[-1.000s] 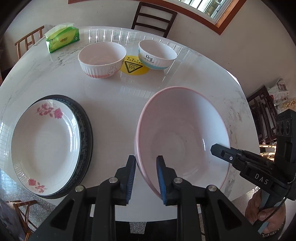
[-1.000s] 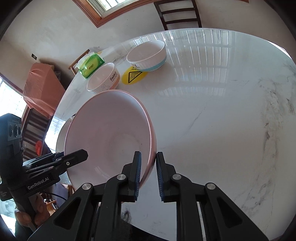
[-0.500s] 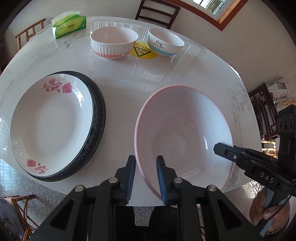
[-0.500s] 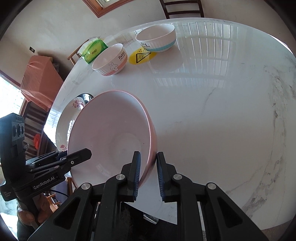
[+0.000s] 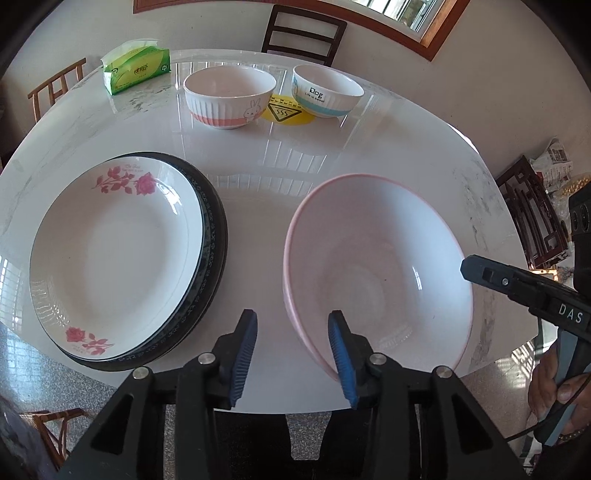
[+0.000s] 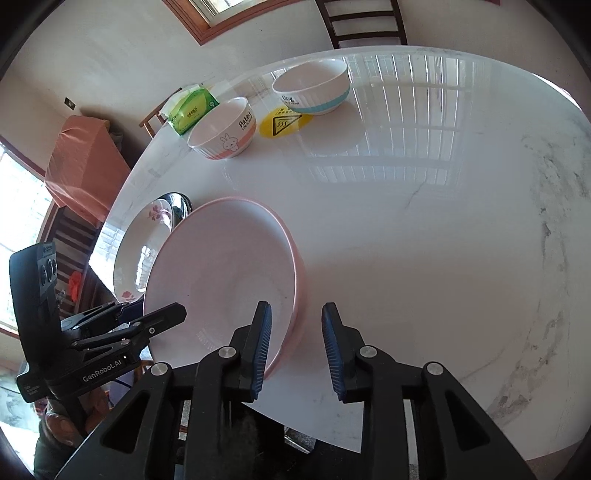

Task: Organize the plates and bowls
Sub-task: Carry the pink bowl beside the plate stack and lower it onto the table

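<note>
Bright daylight enters from the window point(image 5: 413, 14) beyond the table point(image 5: 369, 155). Barred glare streaks its glossy top. Fisheye bending darkens the corners.

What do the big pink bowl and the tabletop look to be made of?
Big pink bowl: likely glazed ceramic, though melamine is possible; smooth glossy inside with a sharp highlight. Tabletop: polished marble or marble-look stone; grey veining and mirror-like window reflections.
</note>
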Available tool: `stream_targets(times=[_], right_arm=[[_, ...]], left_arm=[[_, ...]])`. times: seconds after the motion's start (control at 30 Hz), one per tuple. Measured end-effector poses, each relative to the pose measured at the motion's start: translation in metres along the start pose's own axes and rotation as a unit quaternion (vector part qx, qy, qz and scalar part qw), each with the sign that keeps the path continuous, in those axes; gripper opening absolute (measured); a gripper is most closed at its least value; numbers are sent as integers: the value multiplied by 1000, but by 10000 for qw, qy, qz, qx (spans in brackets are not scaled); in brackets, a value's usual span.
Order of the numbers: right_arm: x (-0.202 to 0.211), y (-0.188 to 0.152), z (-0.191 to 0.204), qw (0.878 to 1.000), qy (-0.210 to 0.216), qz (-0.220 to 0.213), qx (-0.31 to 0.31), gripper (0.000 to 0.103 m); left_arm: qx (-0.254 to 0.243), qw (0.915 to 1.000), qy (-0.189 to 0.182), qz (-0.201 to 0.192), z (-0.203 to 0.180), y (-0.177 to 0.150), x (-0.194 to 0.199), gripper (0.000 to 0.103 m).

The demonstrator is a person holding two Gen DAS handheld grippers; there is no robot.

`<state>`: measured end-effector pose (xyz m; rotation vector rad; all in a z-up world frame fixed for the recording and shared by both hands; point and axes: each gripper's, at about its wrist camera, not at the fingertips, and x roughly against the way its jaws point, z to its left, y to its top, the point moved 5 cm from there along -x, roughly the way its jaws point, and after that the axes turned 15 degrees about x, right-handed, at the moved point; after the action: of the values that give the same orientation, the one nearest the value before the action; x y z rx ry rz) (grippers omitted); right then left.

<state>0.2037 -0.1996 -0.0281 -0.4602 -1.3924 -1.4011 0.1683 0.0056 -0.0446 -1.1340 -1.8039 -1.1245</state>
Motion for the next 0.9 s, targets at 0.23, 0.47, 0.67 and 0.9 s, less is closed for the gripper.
stream_targets(times=[0.23,0.47,0.67,0.9], right_arm=[[27,21,-9,9997,0,-202,119,33],[29,41,-3,9993,323,-166,41,37],[22,63,-7,9989,449,-108,-34,39],[0,93,-18,9967,748,19,-306,39]], left_arm=[[-76,9992,-154,-352,7,9,37,44],[-489,9945,391,-840,9,33,46,45],[-250,9957,476,-754,25,63,35,45],[-35,9957,603,-696,42,96,28,45]])
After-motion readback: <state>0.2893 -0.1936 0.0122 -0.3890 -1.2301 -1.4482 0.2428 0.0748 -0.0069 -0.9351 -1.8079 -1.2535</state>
